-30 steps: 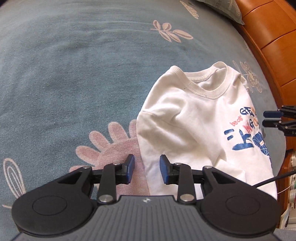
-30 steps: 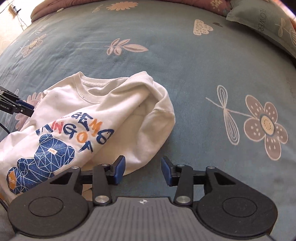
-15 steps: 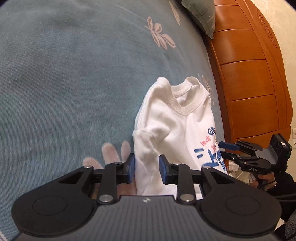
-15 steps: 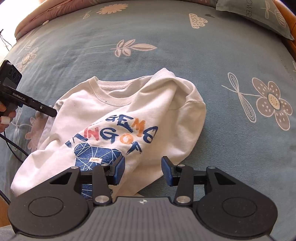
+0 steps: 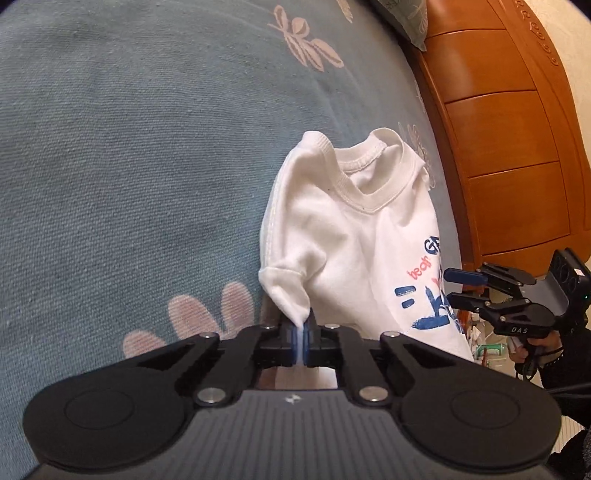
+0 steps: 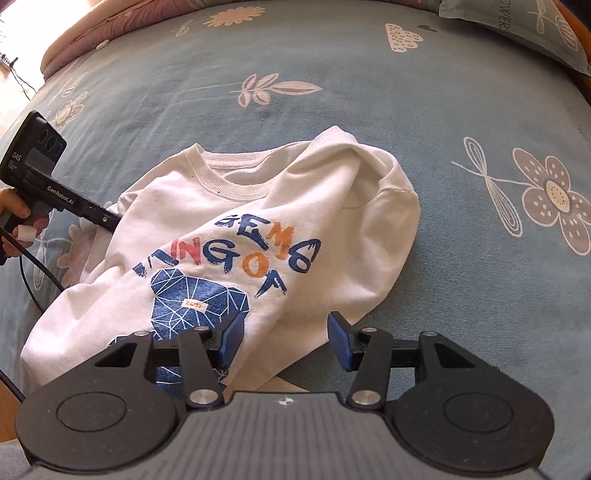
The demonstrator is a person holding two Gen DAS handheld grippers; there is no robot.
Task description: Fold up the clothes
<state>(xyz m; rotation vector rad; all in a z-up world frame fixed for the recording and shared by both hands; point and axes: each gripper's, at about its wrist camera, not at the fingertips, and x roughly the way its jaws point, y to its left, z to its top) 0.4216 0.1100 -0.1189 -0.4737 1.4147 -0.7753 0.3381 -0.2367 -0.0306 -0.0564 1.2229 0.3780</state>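
Observation:
A white T-shirt (image 5: 354,236) with a blue and orange print lies crumpled on the blue flowered bedspread (image 5: 129,166), neck hole facing up. My left gripper (image 5: 301,341) is shut on the tip of the shirt's sleeve, and the cloth stands pinched between its blue pads. In the right wrist view the T-shirt (image 6: 258,221) spreads ahead and to the left. My right gripper (image 6: 286,341) hovers over the shirt's lower edge with its jaws opening; the pads do not touch the fabric. The right gripper (image 5: 458,288) also shows at the right of the left wrist view.
A wooden headboard (image 5: 509,129) rises along the bed's right side, with a pillow (image 6: 517,26) at the top. A person's hand (image 6: 16,221) holds the left gripper's handle, and a black cable (image 6: 33,280) trails from it. The bedspread (image 6: 480,258) stretches right of the shirt.
My left gripper has shut on the sleeve tip, which was loose between open jaws before. The right gripper has shifted left over the shirt's print, and its jaws stand wider.

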